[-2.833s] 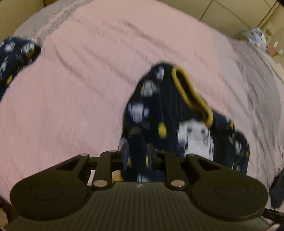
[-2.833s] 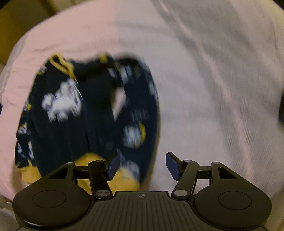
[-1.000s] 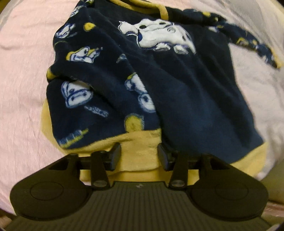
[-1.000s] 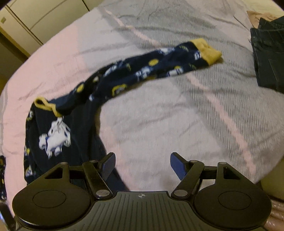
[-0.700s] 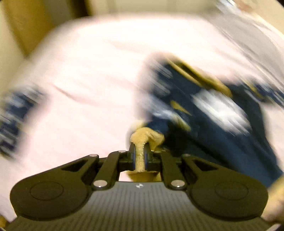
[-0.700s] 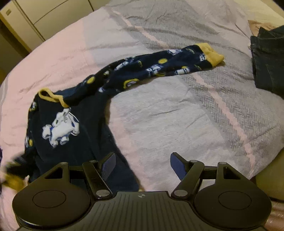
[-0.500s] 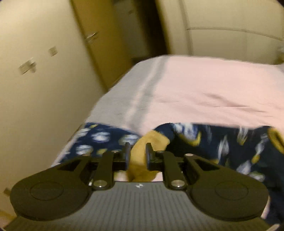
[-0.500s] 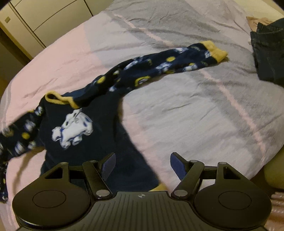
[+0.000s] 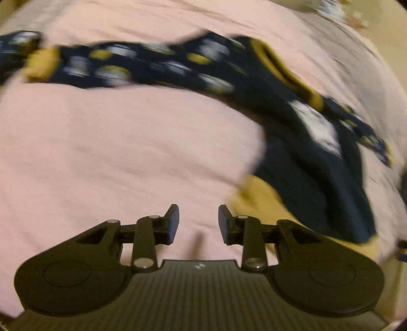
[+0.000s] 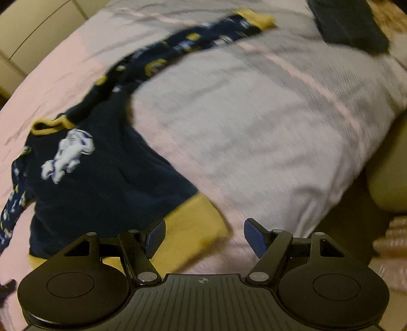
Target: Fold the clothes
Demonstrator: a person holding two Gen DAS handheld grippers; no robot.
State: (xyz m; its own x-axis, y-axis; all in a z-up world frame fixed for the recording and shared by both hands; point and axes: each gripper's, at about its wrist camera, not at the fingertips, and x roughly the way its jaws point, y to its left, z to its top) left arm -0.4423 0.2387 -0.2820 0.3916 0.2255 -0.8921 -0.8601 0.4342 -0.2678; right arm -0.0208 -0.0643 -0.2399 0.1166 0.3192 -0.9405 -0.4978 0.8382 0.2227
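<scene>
A navy fleece sweatshirt (image 9: 313,163) with a white cartoon print and yellow collar, cuffs and hem lies face up on the pink and grey bedspread (image 9: 114,152). Its left sleeve (image 9: 122,63) stretches out to a yellow cuff (image 9: 42,63). My left gripper (image 9: 198,224) is open and empty over bare bedspread, left of the hem. In the right wrist view the sweatshirt (image 10: 96,178) lies at the left, its other sleeve (image 10: 193,40) reaching far right. My right gripper (image 10: 203,239) is open and empty just over the yellow hem (image 10: 188,229).
Dark folded jeans (image 10: 348,23) lie at the far right corner of the bed. The bed's near edge (image 10: 338,203) drops off at the right. Another navy patterned garment (image 9: 15,45) lies beyond the left cuff. Cupboard doors (image 10: 33,28) stand behind the bed.
My left gripper has let go of the yellow cuff it was shut on, leaving the left sleeve spread out, and has swung back to the hem. My right gripper has moved down to the hem.
</scene>
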